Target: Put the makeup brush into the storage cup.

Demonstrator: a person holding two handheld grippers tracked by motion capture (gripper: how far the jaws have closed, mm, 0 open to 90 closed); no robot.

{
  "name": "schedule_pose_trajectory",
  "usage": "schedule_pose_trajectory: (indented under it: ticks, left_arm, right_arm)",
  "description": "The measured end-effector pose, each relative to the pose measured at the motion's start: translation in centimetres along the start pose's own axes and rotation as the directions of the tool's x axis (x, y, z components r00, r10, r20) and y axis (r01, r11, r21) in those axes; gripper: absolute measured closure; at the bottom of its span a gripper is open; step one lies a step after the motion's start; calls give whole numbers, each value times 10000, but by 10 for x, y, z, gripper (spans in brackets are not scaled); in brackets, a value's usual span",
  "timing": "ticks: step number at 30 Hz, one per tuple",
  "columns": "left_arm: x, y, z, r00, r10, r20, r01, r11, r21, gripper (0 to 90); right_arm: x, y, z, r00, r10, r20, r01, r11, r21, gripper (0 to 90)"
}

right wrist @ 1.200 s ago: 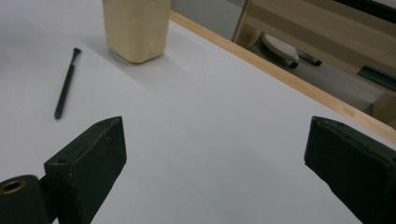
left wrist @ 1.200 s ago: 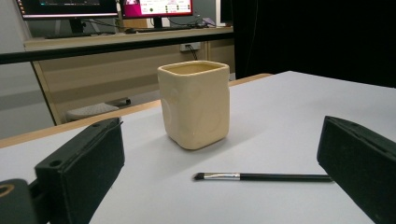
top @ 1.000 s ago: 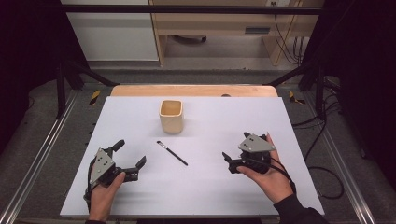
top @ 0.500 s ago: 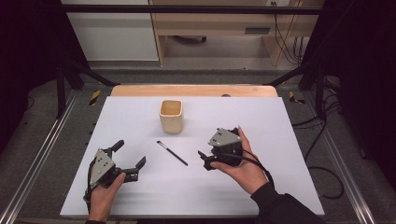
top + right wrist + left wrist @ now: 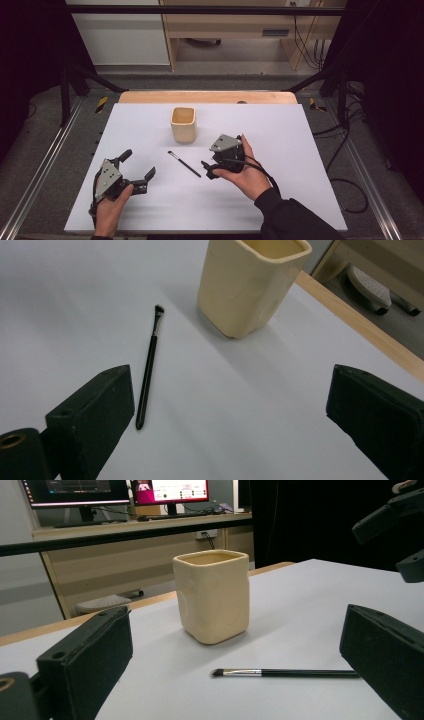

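A thin black brush (image 5: 184, 164) with silver ferrule and dark bristles lies flat beside the right tool (image 5: 209, 169), released.

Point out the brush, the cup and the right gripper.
brush (image 5: 184, 164): high view, middle of its handle.
cup (image 5: 212, 597): left gripper view, front wall.
right gripper (image 5: 208, 170): high view, between its fingertips.

left tool (image 5: 137, 169) – jaws wide, low at left | right tool (image 5: 209, 169) – jaws wide, mid-table
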State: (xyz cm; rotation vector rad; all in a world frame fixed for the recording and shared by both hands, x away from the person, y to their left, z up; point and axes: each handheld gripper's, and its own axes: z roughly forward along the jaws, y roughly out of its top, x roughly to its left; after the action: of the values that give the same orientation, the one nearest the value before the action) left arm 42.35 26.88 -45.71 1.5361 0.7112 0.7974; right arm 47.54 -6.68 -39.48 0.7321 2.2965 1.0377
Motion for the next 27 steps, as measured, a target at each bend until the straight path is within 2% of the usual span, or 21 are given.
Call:
schedule_pose_trajectory:
  ticks: [14, 19, 25, 27]
  left_arm:
    - [1, 0, 0, 9998, 96, -160, -96, 10000, 13, 3]
    - [1, 0, -1, 9998, 79, -200, -79, 10000, 24, 3]
    - [0, 0, -1, 9997, 103, -213, -103, 9999, 24, 3]
    - [1, 0, -1, 9997, 133, -217, -131, 9999, 63, 3]
  right_arm:
    - [11, 13, 19, 9992, -262, -286, 266, 9996, 127, 74]
    - [14, 13, 26, 9985, -277, -477, 296, 9988, 383, 72]
    - [18, 12, 37, 9976, -12, -694, 55, 9981, 606, 67]
    - [19, 12, 41, 9963, 215, -831, -149, 9967, 794, 66]
